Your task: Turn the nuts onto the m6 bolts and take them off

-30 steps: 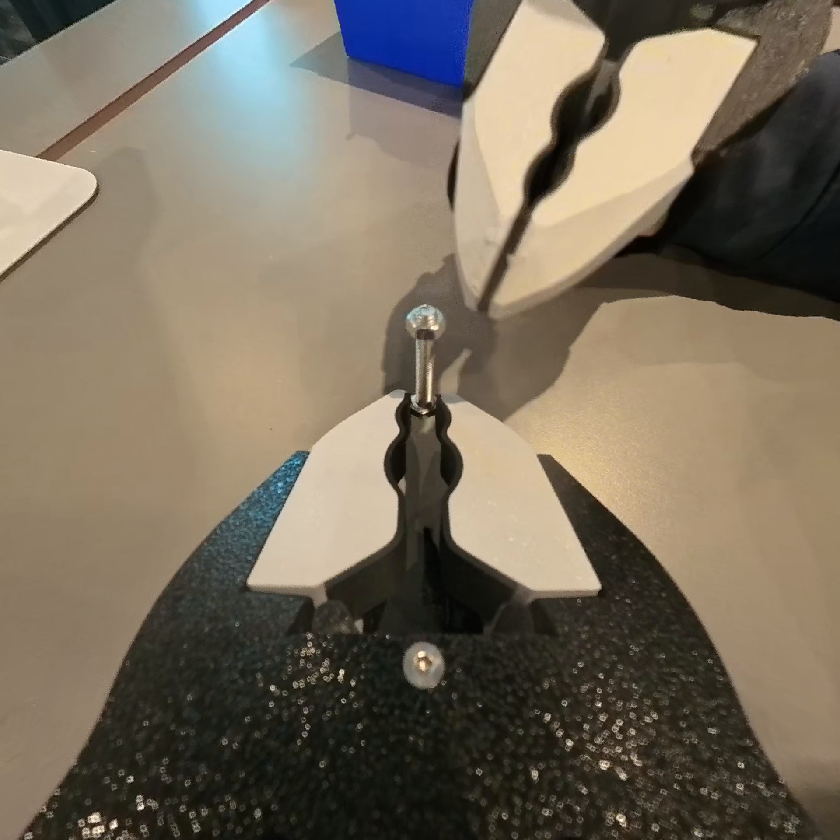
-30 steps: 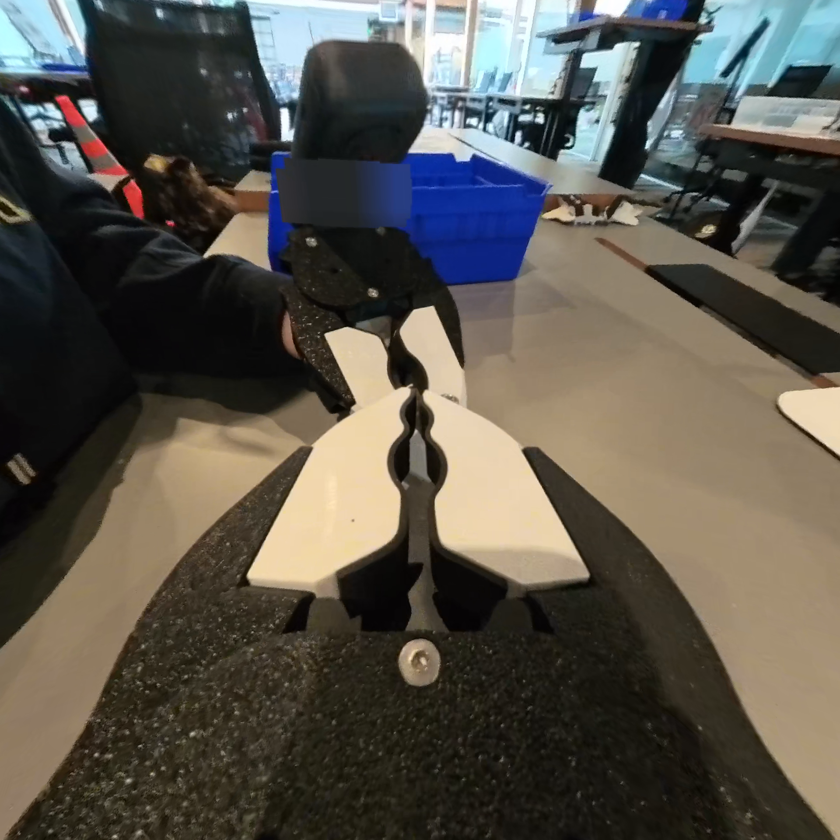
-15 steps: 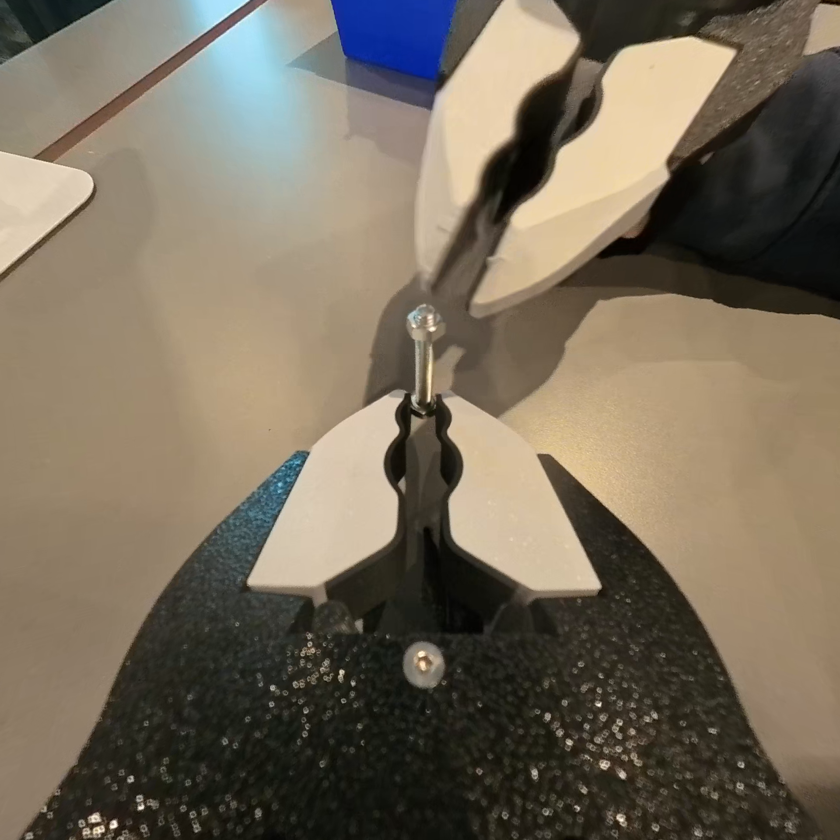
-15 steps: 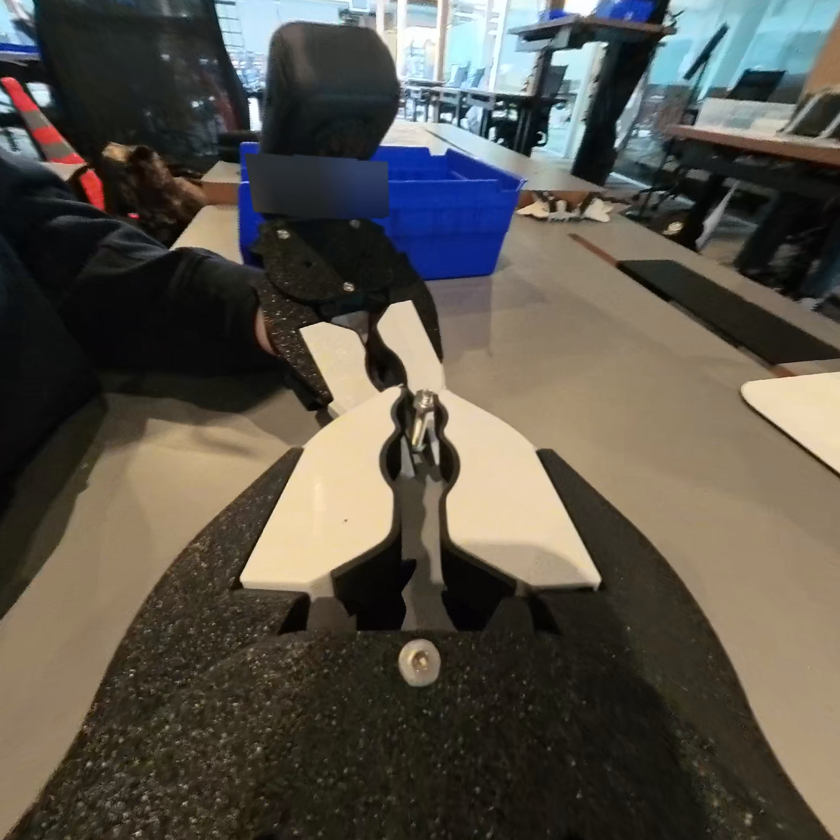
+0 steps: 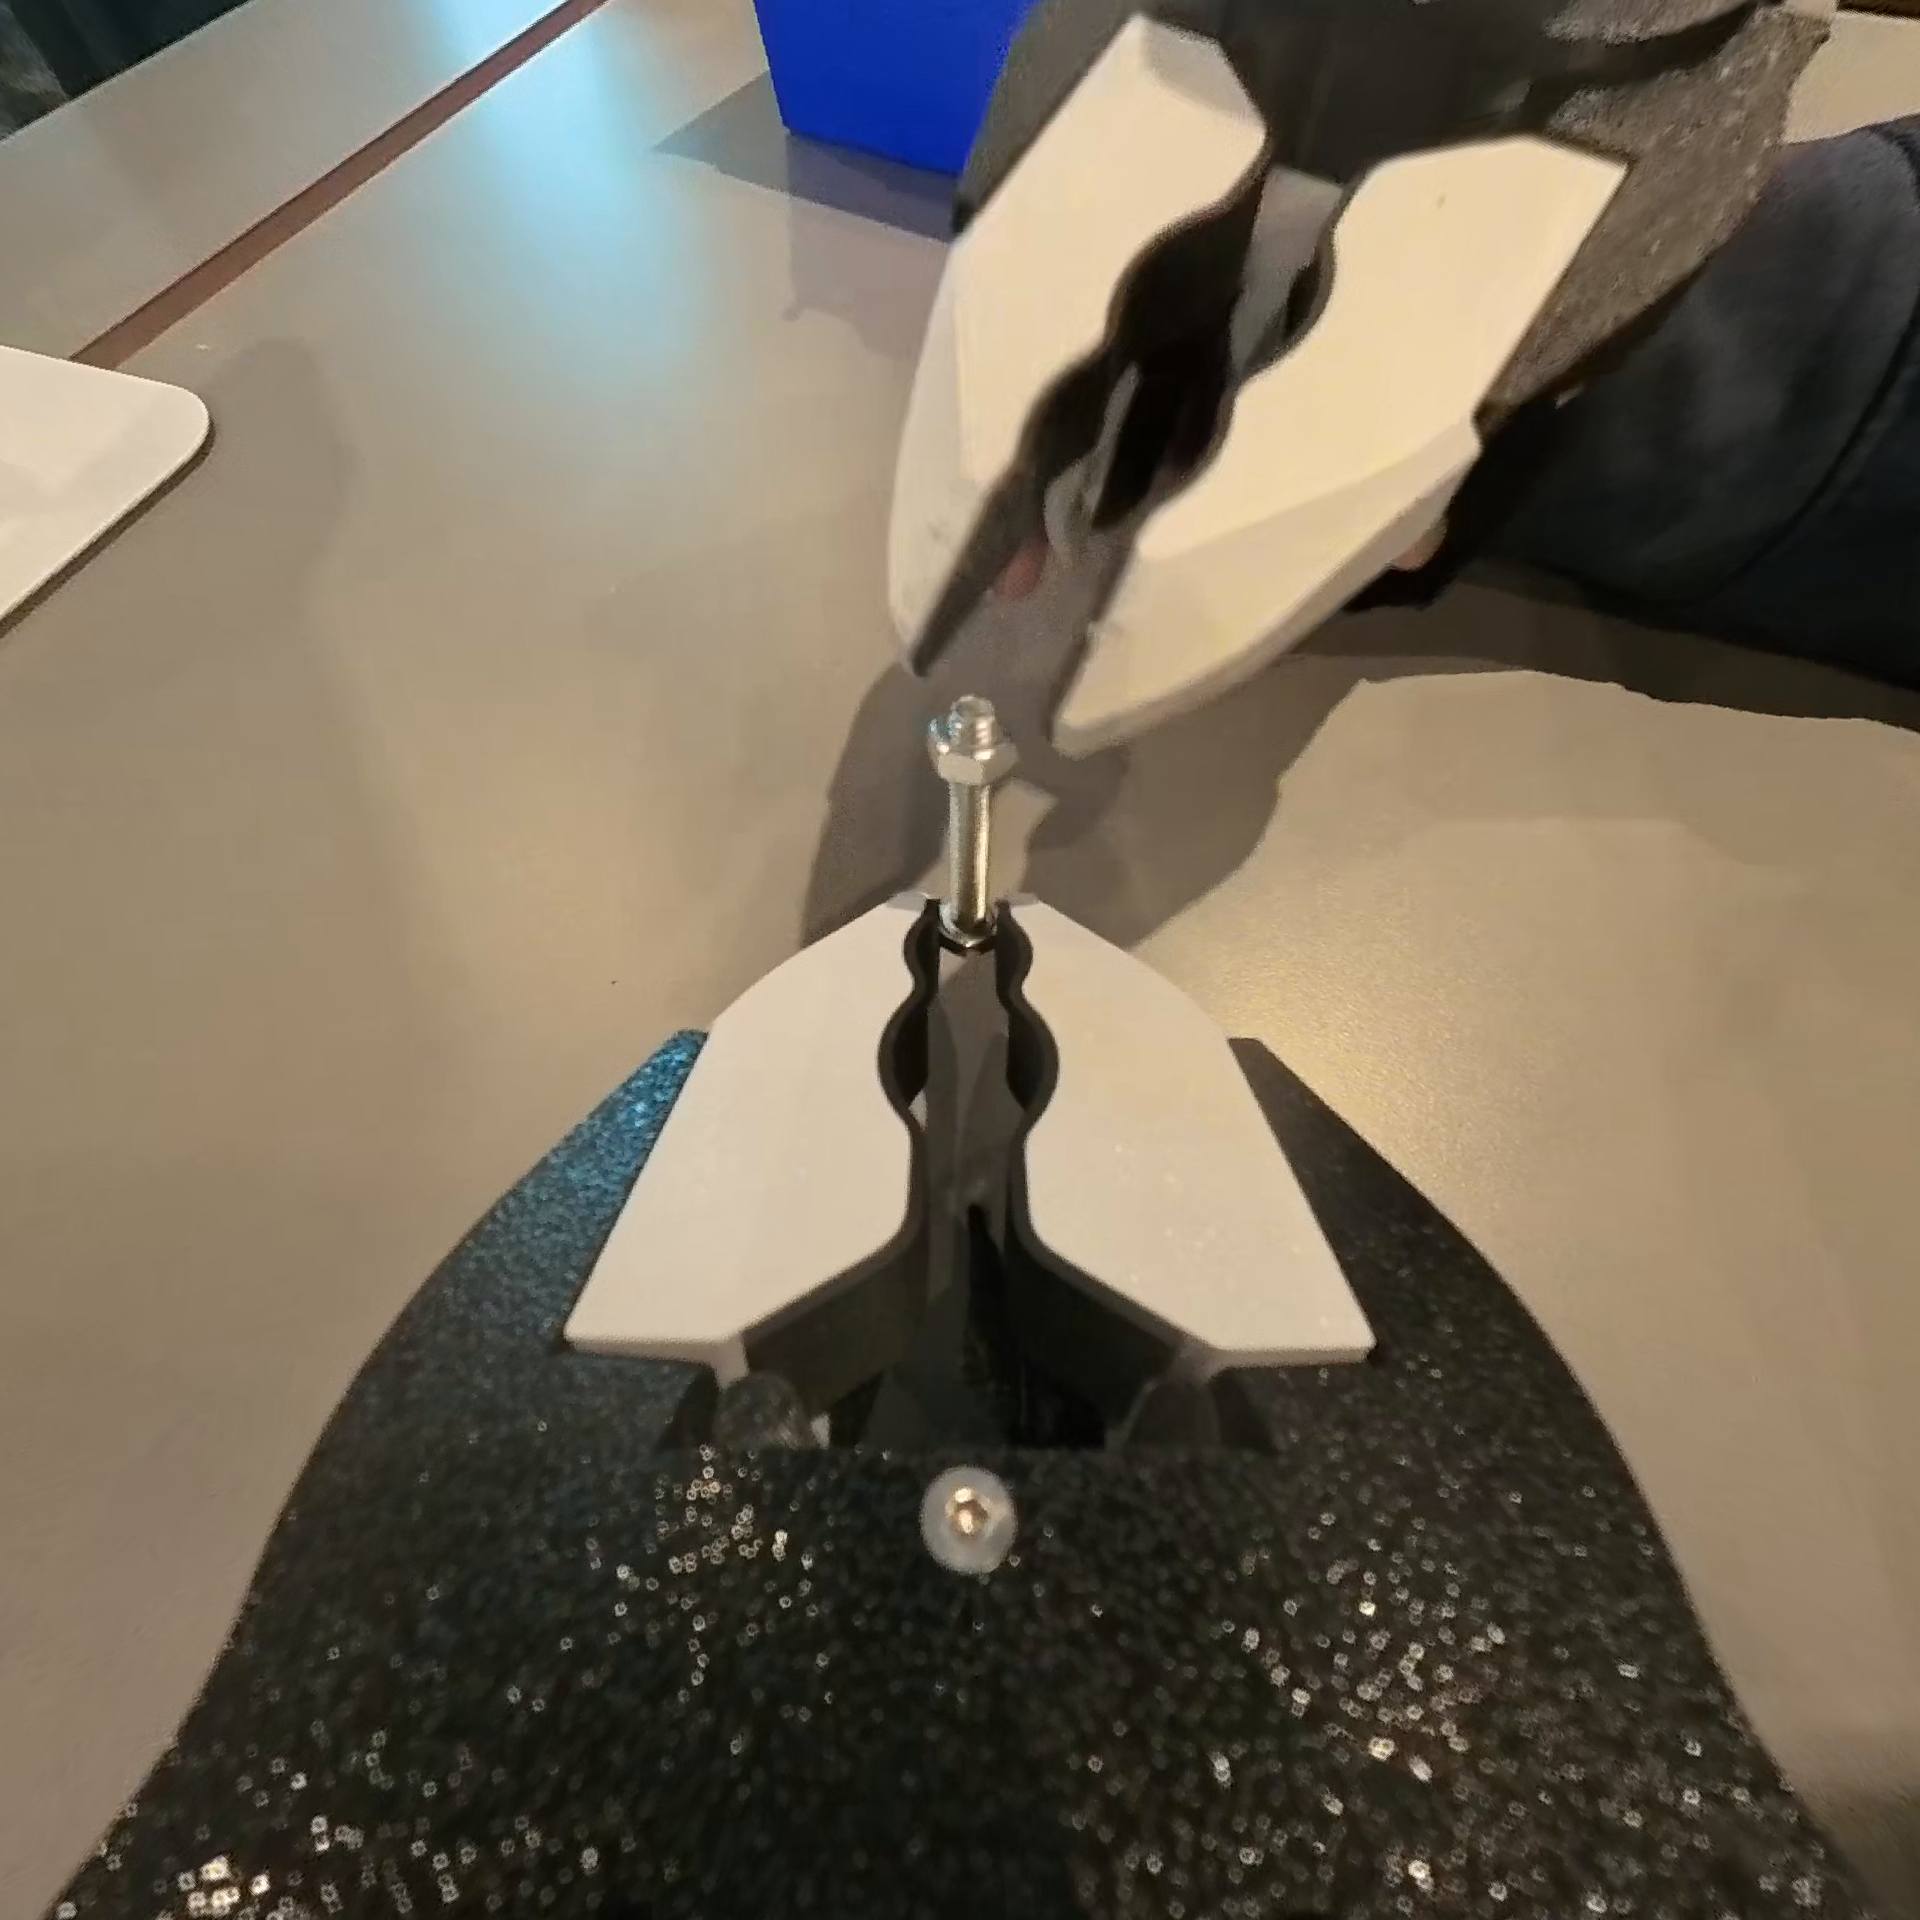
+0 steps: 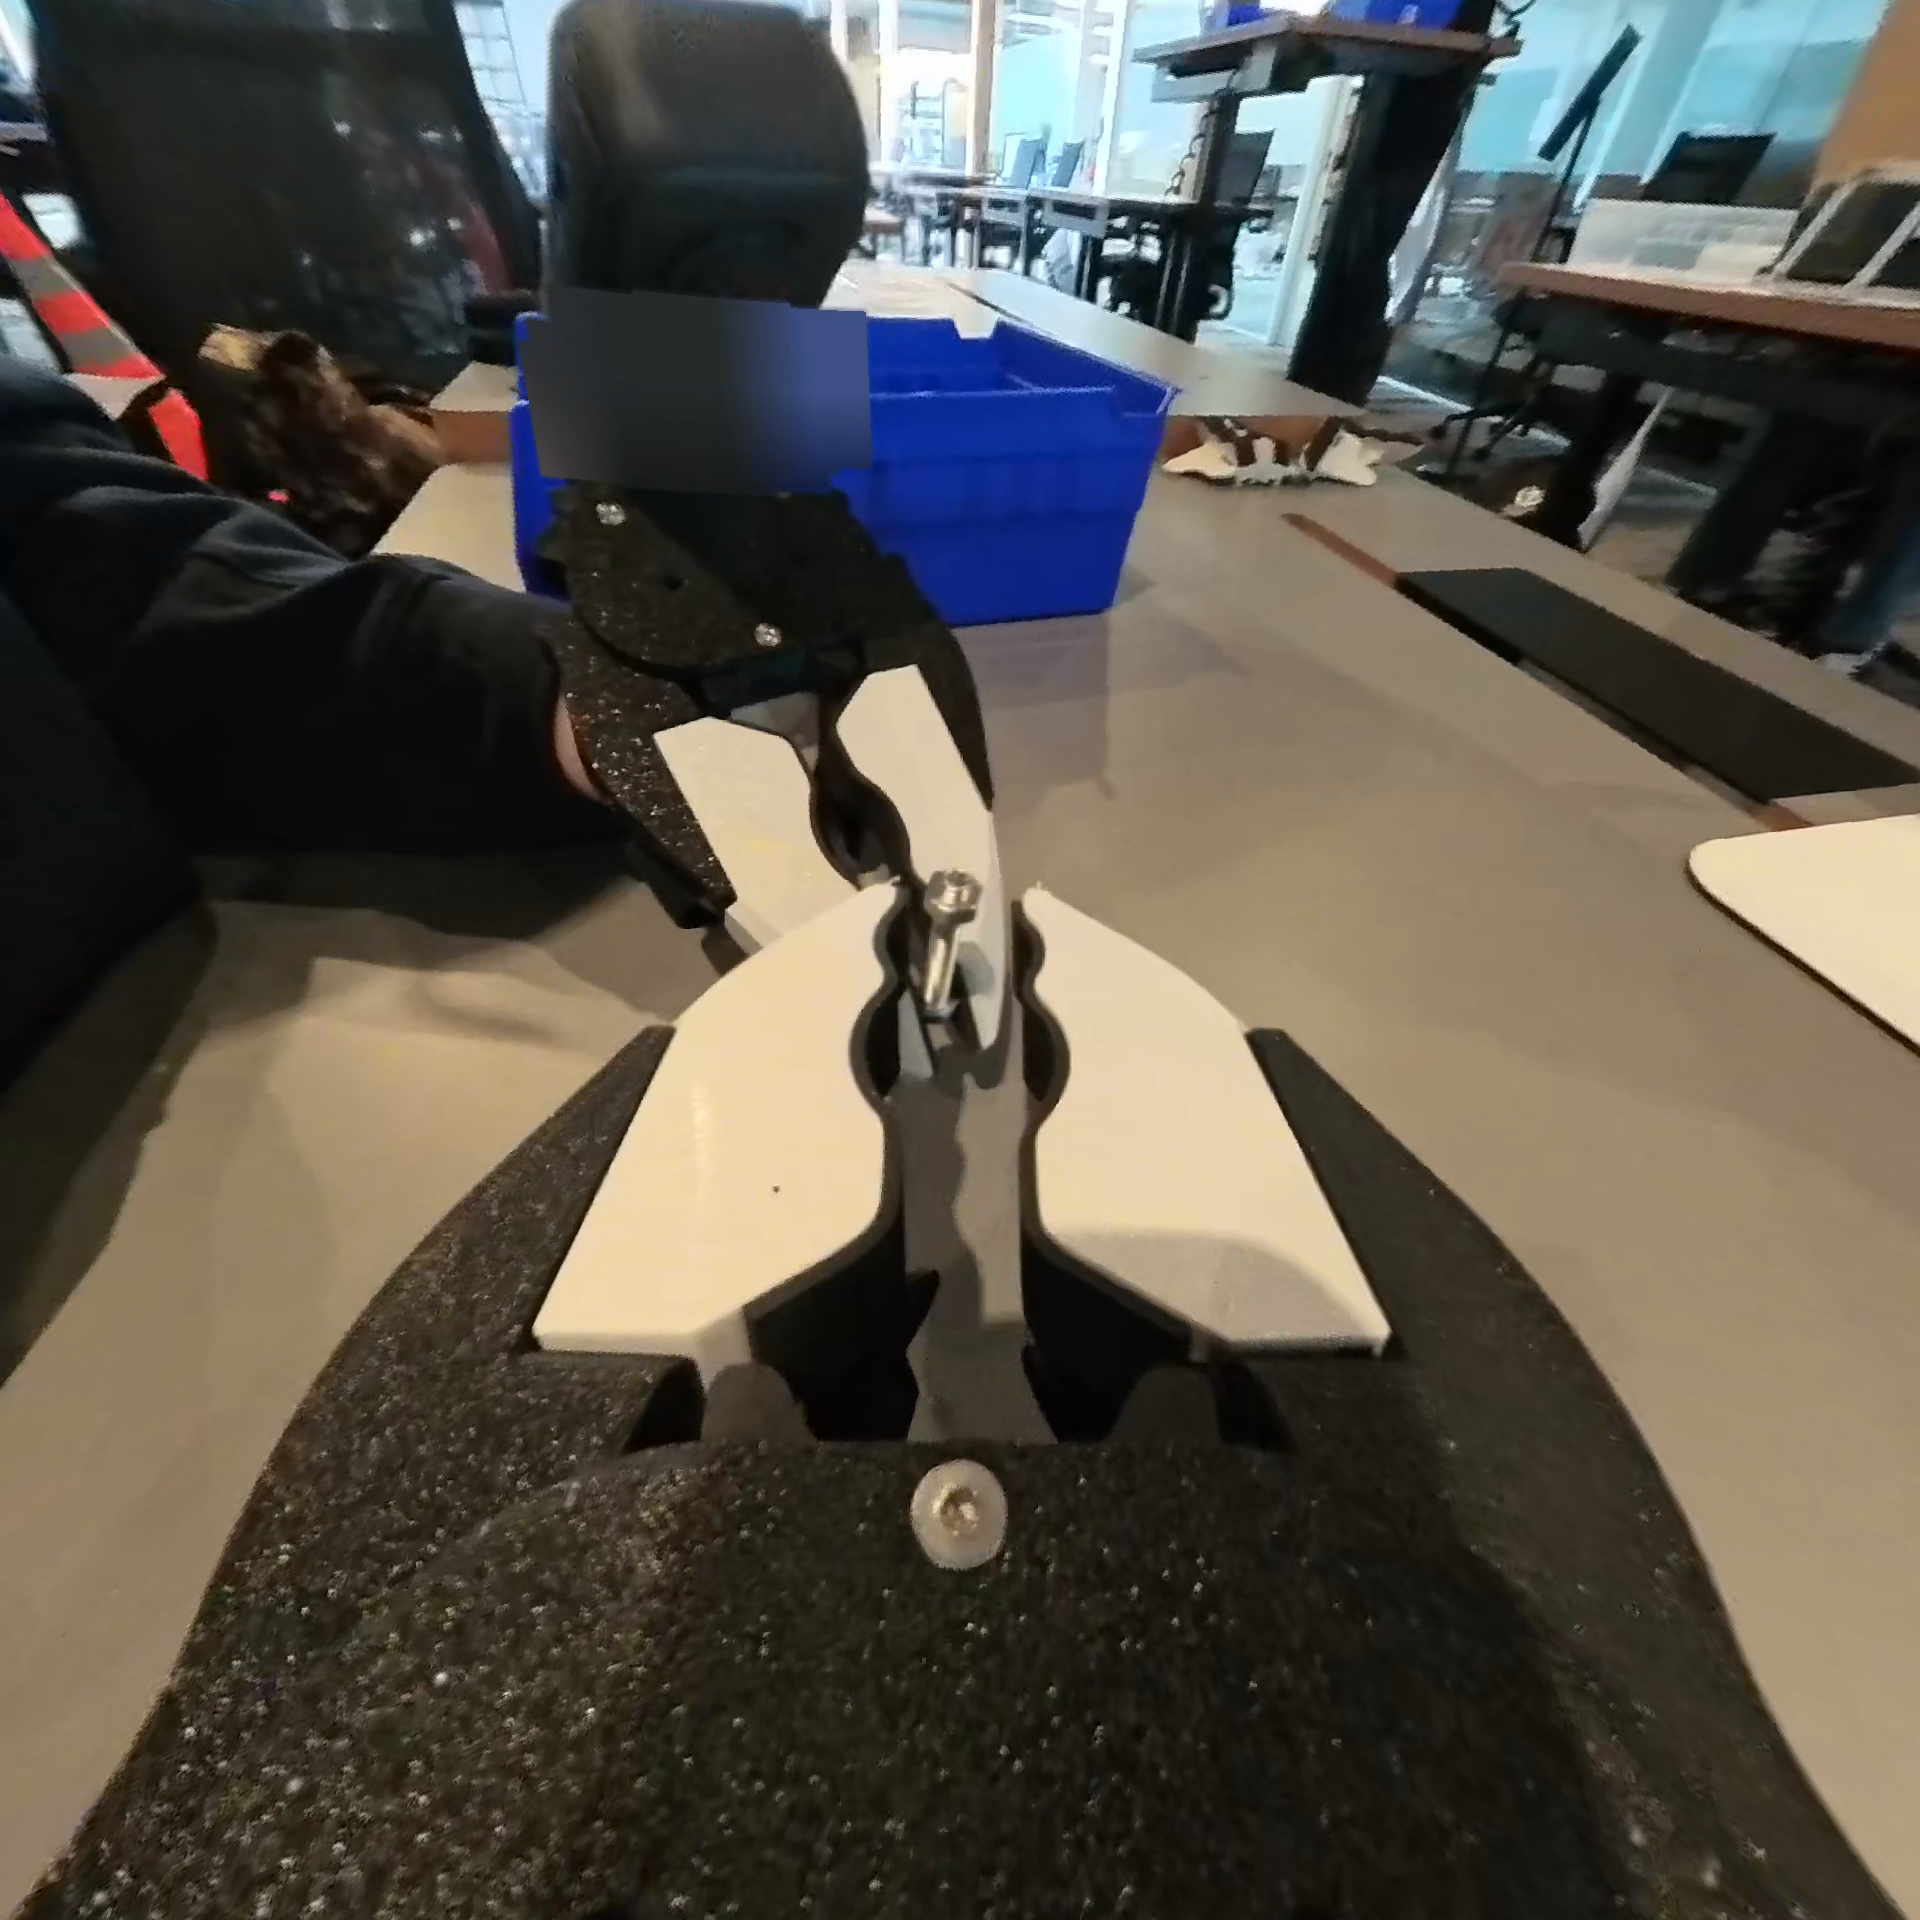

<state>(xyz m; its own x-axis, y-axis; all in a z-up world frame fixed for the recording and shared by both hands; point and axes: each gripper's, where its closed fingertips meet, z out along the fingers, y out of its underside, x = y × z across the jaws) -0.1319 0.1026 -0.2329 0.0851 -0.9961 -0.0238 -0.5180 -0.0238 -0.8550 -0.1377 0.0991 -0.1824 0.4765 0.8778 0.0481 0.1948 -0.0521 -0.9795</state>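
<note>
The bolt [image 5: 964, 831] is clamped at its lower end by the narrowly set fingers of the left gripper [image 5: 966, 914], its shaft pointing away with the nut [image 5: 964, 750] near its far end. The right gripper [image 5: 1023, 665] is held just beyond the nut, fingers parted and empty. A blue bin [image 6: 997, 488] is seen farther off on the grey table [image 5: 436, 582], a white pad [image 5: 73, 468] at one side.

Shiny metal bolt [image 5: 968, 821], matt table [image 5: 468, 623]
</note>
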